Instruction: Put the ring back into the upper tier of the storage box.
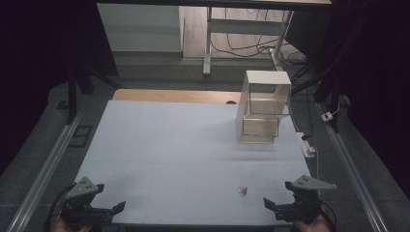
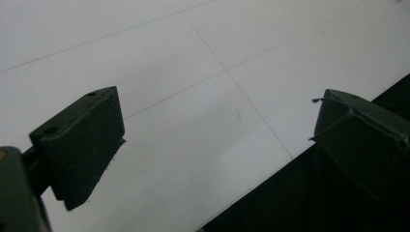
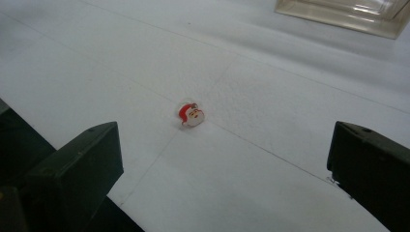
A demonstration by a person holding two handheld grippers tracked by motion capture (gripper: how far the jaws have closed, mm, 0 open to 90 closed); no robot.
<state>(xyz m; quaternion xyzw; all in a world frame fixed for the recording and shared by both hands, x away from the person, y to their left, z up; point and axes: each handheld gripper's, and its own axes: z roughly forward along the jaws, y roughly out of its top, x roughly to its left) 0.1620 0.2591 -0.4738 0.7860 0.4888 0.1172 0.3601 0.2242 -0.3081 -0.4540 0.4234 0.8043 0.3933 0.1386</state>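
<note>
Small red-and-white Santa-head charm (image 3: 192, 115) lies on the white counter (image 1: 183, 145) near its front edge, just ahead of the right hand-held gripper (image 1: 279, 206), jaws wide, nothing between. Left hand-held gripper (image 1: 110, 210) also wide, empty, at front left corner. Clear open-fronted plastic box (image 1: 263, 107) stands far right.

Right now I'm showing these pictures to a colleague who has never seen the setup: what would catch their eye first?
Probably the tiny red-and-white Santa-face charm, alone on the white table sheet near its front edge, just ahead of the right gripper, whose jaws stand open. Next, the clear two-tier box standing upright at the far right of the sheet. The left gripper rests open at the near left corner, with nothing between its jaws.
</note>
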